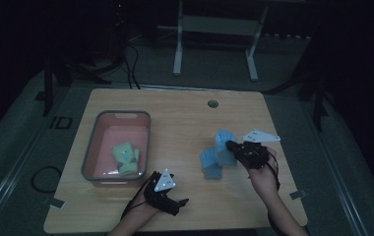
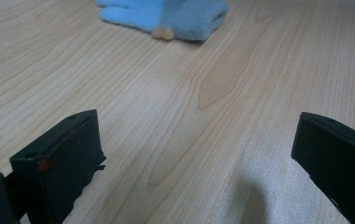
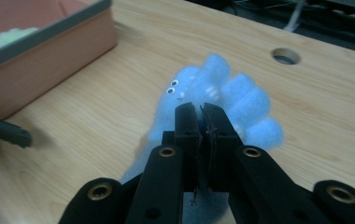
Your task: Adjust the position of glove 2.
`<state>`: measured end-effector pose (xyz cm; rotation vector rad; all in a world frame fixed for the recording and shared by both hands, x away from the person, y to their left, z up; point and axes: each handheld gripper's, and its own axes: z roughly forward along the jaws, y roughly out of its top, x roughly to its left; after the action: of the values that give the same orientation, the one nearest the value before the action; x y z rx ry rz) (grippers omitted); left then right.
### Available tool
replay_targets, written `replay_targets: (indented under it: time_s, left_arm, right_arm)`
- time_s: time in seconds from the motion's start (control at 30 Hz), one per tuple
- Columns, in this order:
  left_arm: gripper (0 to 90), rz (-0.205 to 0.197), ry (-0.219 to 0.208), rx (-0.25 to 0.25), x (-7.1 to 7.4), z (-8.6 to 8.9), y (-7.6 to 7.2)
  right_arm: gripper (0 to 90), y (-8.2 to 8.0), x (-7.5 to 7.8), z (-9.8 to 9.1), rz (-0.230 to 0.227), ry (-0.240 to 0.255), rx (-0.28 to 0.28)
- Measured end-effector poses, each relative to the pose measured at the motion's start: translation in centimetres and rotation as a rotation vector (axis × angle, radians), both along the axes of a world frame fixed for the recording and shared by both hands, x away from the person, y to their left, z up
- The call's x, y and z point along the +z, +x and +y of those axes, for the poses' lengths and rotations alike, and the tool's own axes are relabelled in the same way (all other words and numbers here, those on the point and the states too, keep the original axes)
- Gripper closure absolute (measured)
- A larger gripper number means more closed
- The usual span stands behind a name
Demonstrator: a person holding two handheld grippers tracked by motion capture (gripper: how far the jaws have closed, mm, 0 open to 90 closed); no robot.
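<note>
The right gripper [image 3: 199, 109] is pinched tight on the blue plush toy [image 3: 222, 93], which hangs just above the table [image 1: 185, 123], seemingly bound for the pink bin [image 1: 92, 142] holding a green toy [image 1: 125, 156]. The left gripper [image 2: 194, 154] rests wide open and empty near the table's front edge, out of the way

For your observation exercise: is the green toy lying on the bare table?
No, the green toy lies inside the pink bin, not on the table.
</note>
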<state>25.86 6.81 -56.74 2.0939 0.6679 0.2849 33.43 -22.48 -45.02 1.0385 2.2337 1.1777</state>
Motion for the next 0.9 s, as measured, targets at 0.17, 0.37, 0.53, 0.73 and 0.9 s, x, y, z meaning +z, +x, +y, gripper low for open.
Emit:
replay_targets:
  time_s: [0.17, 0.37, 0.53, 0.73, 0.9]
  left_arm:
    - [2.1, -0.001, 0.001, 0.001, 0.0, 0.0, 0.0]
    - [2.1, -0.002, 0.003, 0.000, 0.0, 0.0, 0.0]
    - [2.1, 0.000, 0.009, -0.002, 0.0, 0.0, 0.0]
    - [2.1, 0.003, 0.005, 0.001, 0.0, 0.0, 0.0]
    - [2.1, 0.001, 0.000, 0.006, 0.0, 0.1, 0.0]
  right_arm:
    - [85.5, -0.1, -0.6, 1.6, 0.020, -0.010, 0.020]
    - [85.4, 0.0, -1.9, 2.6, 0.053, -0.015, 0.034]
    - [85.2, 0.1, -3.6, 3.2, 0.082, -0.052, 0.034]
    - [84.9, 0.6, -5.3, 3.2, 0.120, -0.077, 0.027]
    - [84.7, 1.4, -6.9, 3.1, 0.159, -0.092, 0.019]
